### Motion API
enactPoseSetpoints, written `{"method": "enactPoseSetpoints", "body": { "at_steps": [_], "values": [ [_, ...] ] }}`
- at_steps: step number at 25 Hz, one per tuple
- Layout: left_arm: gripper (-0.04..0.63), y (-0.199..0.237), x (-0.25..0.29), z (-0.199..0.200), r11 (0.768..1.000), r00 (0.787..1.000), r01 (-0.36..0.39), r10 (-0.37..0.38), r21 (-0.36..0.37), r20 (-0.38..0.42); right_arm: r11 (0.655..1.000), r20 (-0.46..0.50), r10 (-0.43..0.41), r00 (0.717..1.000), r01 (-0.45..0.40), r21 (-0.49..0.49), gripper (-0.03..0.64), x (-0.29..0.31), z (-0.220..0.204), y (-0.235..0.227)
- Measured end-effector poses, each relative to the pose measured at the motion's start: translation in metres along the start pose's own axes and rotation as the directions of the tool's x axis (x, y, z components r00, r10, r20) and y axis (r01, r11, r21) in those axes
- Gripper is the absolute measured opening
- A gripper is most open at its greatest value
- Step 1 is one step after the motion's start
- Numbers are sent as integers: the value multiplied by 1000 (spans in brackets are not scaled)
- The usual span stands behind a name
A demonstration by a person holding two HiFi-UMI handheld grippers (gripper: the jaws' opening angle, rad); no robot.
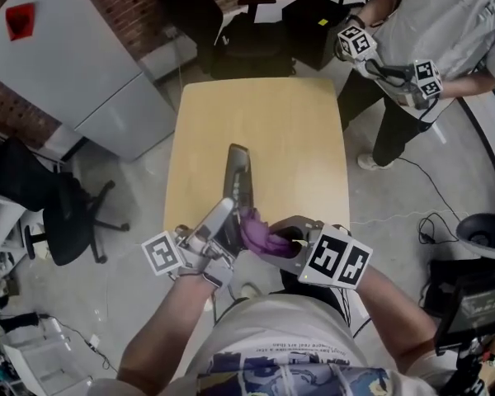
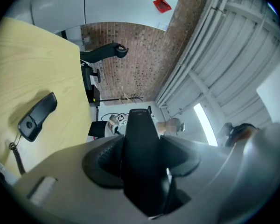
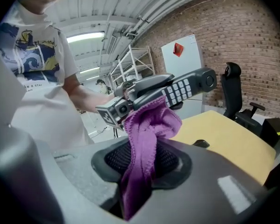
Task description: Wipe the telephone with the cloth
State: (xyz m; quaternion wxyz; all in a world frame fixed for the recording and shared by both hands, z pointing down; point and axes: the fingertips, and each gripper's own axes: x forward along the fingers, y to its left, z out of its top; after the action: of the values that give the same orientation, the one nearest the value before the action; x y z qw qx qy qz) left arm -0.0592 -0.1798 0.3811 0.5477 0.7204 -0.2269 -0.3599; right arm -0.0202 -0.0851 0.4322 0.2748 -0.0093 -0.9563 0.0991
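Table: pale yellow top; every place below is given from it.
Telephone: a dark handset held in the air above the near half of the table, its long axis running away from me.
Left gripper: my left gripper sits at the near edge of the table. Its jaws are spread fairly wide and clamped on the lower end of the telephone.
Right gripper: my right gripper is also at the near edge, to the right of the left one. Its jaws are closed on the cloth.
Cloth: purple, pinched between the right pads. A bunched end sticks out and presses against the telephone.
Only the head view shows: both grippers side by side, and a second person standing past the far right corner of the table with two more grippers.
Only the right gripper view shows: the telephone's pale keypad, facing the cloth.
Only the left gripper view shows: the plain black back of the telephone, and a smaller black piece with a curly cord lying on the table. I cannot tell what that piece is.
Beyond the table: a grey cabinet off the far left corner, and a black office chair behind the far edge.
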Motion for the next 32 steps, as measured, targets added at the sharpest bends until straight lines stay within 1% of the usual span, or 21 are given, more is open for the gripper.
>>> {"method": "enactPoseSetpoints", "body": {
  "at_steps": [5,11,17,20,22,25,27,32],
  "values": [
    [253,1,3,3,1000,1000,-1,1,-13,2,1000,-12,16,1000,-15,16,112,-3,-5,9],
    [253,1,1,5,1000,1000,-5,5,-14,-7,999,36,-51,998,51,-2,112,-20,19,1],
    [252,5,-3,-10,1000,1000,-8,8,-9,-18,997,64,-58,996,61,-49,112,-24,29,14],
    [253,4,-7,-14,1000,1000,-14,14,-5,-17,997,83,-44,996,49,-65,112,-22,36,27],
    [252,4,-11,-15,1000,1000,-19,19,-7,-15,996,87,-19,996,26,-82,112,-18,39,39],
    [253,3,-14,-16,1000,1000,-22,22,-12,-8,994,75,25,997,-16,-112,112,-12,39,57],
    [253,0,-16,-17,1000,1000,-14,14,-16,-1,991,53,38,998,-31,-127,112,-9,33,64],
    [253,-11,-26,-21,1000,1000,9,-9,-19,3,995,29,48,998,-45,-84,112,1,14,73]
  ]
}}
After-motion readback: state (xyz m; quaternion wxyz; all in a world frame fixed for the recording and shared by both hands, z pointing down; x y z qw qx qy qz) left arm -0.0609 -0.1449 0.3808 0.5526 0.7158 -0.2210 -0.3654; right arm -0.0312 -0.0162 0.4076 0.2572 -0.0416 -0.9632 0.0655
